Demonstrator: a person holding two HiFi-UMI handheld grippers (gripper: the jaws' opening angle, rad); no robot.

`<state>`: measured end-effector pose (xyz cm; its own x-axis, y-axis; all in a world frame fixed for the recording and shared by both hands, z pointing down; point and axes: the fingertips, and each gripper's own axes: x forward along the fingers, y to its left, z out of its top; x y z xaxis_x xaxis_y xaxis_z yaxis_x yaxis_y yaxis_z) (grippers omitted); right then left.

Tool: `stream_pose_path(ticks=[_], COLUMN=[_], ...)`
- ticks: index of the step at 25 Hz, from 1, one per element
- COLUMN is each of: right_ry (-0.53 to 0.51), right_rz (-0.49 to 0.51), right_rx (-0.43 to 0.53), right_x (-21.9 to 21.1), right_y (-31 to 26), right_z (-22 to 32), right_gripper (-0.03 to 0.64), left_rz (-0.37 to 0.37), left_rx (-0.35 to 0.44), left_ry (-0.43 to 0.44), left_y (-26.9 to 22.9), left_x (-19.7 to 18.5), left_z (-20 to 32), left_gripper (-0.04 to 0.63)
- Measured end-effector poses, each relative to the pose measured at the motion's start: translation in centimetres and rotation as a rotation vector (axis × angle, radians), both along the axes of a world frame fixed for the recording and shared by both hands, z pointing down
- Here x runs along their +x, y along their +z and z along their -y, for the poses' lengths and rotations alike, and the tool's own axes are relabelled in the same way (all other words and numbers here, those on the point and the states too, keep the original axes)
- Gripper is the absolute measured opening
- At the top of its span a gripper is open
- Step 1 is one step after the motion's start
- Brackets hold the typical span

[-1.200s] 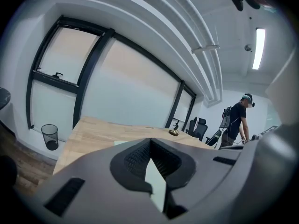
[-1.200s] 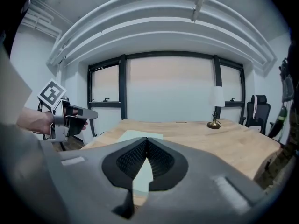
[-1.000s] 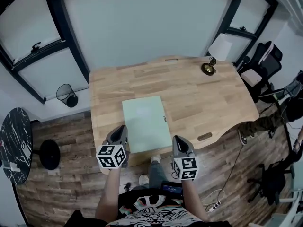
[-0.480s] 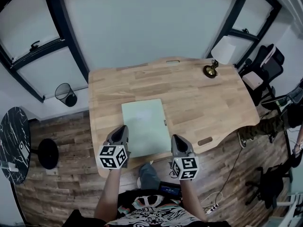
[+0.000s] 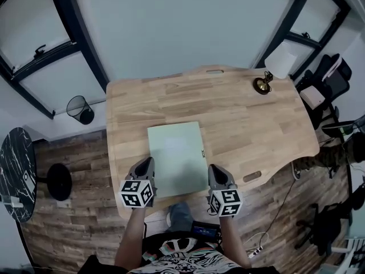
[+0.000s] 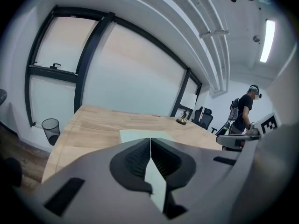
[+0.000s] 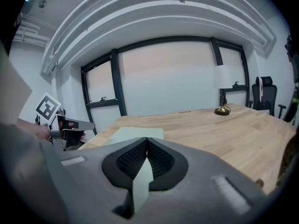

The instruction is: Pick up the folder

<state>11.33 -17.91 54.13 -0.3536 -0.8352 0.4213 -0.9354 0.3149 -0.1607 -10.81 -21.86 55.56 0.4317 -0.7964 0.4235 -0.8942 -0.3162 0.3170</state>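
A pale green folder point(image 5: 177, 157) lies flat on the wooden table point(image 5: 239, 124), near its front edge. My left gripper point(image 5: 146, 163) hovers just off the folder's near left side, jaws shut with nothing between them. My right gripper point(image 5: 214, 169) hovers off the near right side, shut and empty as well. In the left gripper view the folder point(image 6: 140, 135) lies ahead of the shut left gripper point(image 6: 150, 146). In the right gripper view the folder point(image 7: 133, 134) lies ahead and slightly left of the shut right gripper point(image 7: 147, 146).
A small brass lamp point(image 5: 263, 84) with a white shade stands at the table's far right corner. A wire bin point(image 5: 80, 108) and a round black side table point(image 5: 17, 170) are on the left floor. Office chairs point(image 5: 328, 79) stand at the right. A person point(image 6: 243, 111) stands beyond the table.
Both grippers have come down and forward, and now flank the folder's near end more closely. Their jaws have stayed shut. The folder has not moved on the table.
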Motion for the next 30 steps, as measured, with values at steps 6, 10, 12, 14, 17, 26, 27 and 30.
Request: stream_pose_path(ticks=[6,10,12,14,17,26,27,30], right_ry=[-0.027,-0.039,-0.055,-0.072,-0.079,-0.106,-0.112,-0.118], right_rz=[0.054,0.073,0.071,0.067,0.099,0.287,0.302,0.368], right_rx=[-0.107,-0.162,-0.188,-0.216,-0.250,-0.362,-0.374,-0.408], right_x=[0.2,0.4,0.2,0.2,0.2,-1.1,-1.4,-2.0], right_y=[3.1,5.0,5.9,6.7,7.7,9.6,9.8,10.0], right_z=[1.7,3.1,3.8,4.3,4.9,6.5,6.5,6.7], right_gripper=[0.015,0.023,0.023,0.026,0.043,0.259,0.274,0.307], left_rz=[0.037,0.051,0.053,0.036,-0.024,-0.174,-0.201,-0.250], left_rx=[-0.049,-0.088,-0.109,-0.134,-0.177,-0.271,-0.277,-0.294], left_ry=[0.001,0.002,-0.003,-0.007,-0.016,-0.011,-0.023,-0.041], left_y=[2.5,4.3,5.0,5.7,6.6,8.5,8.5,8.8], left_x=[-0.1,0.0,-0.3,-0.5,-0.6,0.5,0.4,0.3], left_z=[0.7,0.8,1.0,1.2,1.6,2.1,2.2,2.5], left_gripper=[0.009,0.009,0.009,0.009,0.064,0.255,0.263,0.276])
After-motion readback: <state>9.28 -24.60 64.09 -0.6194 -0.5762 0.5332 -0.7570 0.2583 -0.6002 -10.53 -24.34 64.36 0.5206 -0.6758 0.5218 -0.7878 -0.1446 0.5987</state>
